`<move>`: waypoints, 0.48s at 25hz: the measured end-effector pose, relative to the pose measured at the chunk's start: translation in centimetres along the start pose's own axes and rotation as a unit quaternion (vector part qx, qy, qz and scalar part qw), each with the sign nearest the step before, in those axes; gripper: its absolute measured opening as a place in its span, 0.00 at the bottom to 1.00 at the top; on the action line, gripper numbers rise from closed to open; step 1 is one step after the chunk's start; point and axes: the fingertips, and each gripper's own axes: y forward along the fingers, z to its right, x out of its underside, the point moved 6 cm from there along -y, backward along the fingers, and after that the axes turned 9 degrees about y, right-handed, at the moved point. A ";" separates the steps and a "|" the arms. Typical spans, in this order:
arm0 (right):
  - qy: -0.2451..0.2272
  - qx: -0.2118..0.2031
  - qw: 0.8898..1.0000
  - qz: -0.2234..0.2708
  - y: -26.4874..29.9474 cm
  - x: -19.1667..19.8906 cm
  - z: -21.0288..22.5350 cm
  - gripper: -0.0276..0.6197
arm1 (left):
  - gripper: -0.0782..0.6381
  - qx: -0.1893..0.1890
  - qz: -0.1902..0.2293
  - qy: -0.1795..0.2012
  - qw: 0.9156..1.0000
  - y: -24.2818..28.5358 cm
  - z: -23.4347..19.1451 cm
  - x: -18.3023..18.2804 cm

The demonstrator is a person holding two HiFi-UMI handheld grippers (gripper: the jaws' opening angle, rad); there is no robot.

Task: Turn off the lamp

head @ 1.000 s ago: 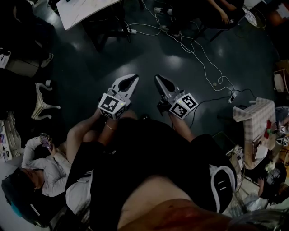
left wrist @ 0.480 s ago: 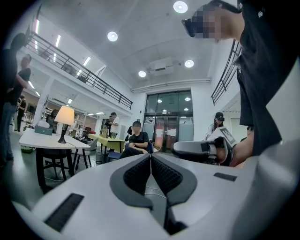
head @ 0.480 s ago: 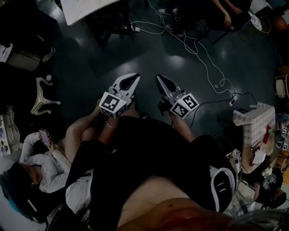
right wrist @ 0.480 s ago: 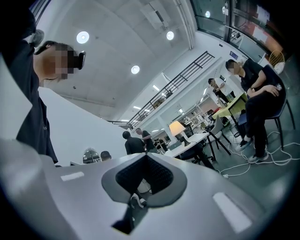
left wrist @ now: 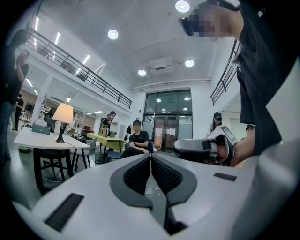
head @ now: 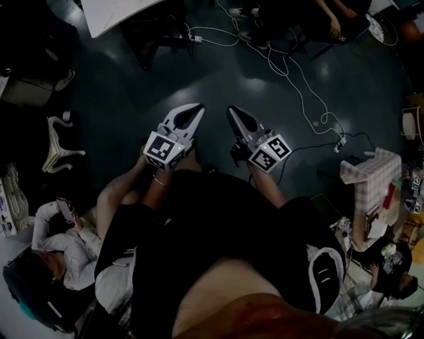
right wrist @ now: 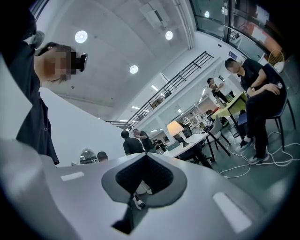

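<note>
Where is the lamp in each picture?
Head view: lamp not in it; only the white table's corner, top left.
Left gripper view: lamp at the left, on that table.
Right gripper view: lamp right of centre, on that table.
Shared landmark: the white table.

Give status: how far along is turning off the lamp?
Done: nothing. The cream-shaded table lamp on a dark stem glows, lit, on the white table across the room. In hand: nothing; the left gripper and right gripper are both shut and empty, far from it. Left: close the distance, find the switch, which can't be made out here, and turn it off.
</note>
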 end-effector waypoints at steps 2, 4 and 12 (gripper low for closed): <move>0.000 0.002 1.000 0.001 0.6 -0.2 0.4 0.05 | 0.12 0.002 0.001 -0.002 1.000 0.5 -0.7 -0.3; -0.001 0.003 1.000 0.003 1.2 -0.5 0.9 0.05 | 0.12 0.005 0.004 -0.001 1.000 1.1 -1.3 -0.6; -0.005 0.005 1.000 0.010 4.0 -1.9 3.4 0.05 | 0.12 0.022 0.006 0.004 1.000 4.1 -4.7 -0.4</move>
